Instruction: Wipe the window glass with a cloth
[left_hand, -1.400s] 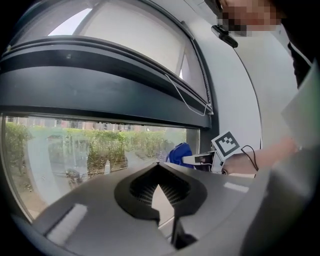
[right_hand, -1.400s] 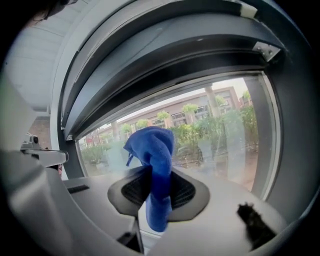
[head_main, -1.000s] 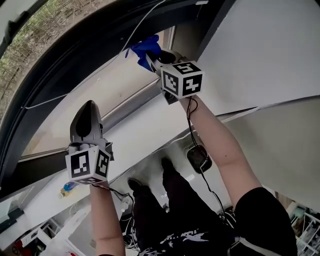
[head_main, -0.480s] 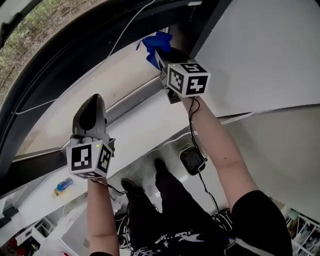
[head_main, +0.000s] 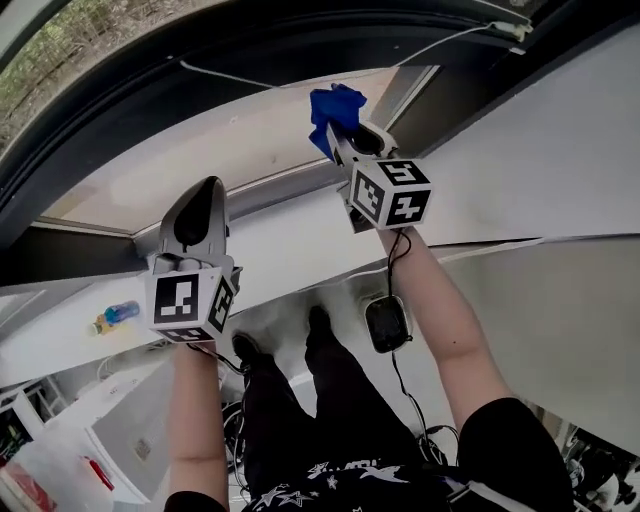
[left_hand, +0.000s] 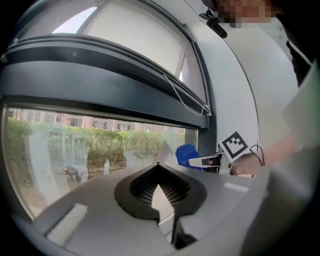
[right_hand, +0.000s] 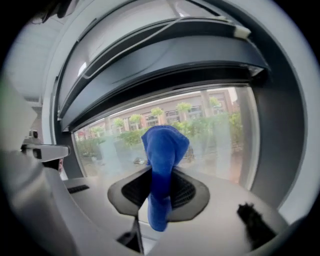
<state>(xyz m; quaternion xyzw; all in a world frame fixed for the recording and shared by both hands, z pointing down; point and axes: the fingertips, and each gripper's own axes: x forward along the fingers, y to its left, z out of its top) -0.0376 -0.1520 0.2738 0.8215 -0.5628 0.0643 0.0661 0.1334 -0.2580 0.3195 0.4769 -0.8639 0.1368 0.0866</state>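
Note:
A blue cloth (head_main: 332, 105) is bunched in my right gripper (head_main: 342, 135), which is shut on it and holds it up against the window glass (head_main: 200, 140). In the right gripper view the cloth (right_hand: 164, 147) sticks up between the jaws of the right gripper (right_hand: 160, 175) and hangs down in front of the glass (right_hand: 215, 130). My left gripper (head_main: 205, 192) is lower and to the left, pointing at the glass, shut with nothing in it. The left gripper view shows the left gripper (left_hand: 158, 167) tips together, with the cloth (left_hand: 186, 154) to the right by the frame.
A dark window frame (head_main: 260, 45) arches over the glass, with a thin white cord (head_main: 440, 42) along it. A pale sill (head_main: 280, 245) runs below. A small bottle (head_main: 115, 315) lies on a ledge at left. A black device (head_main: 385, 322) with a cable sits on the floor.
My right gripper has carried the blue cloth rightward across the glass. The left gripper has shifted slightly to the right and stays shut.

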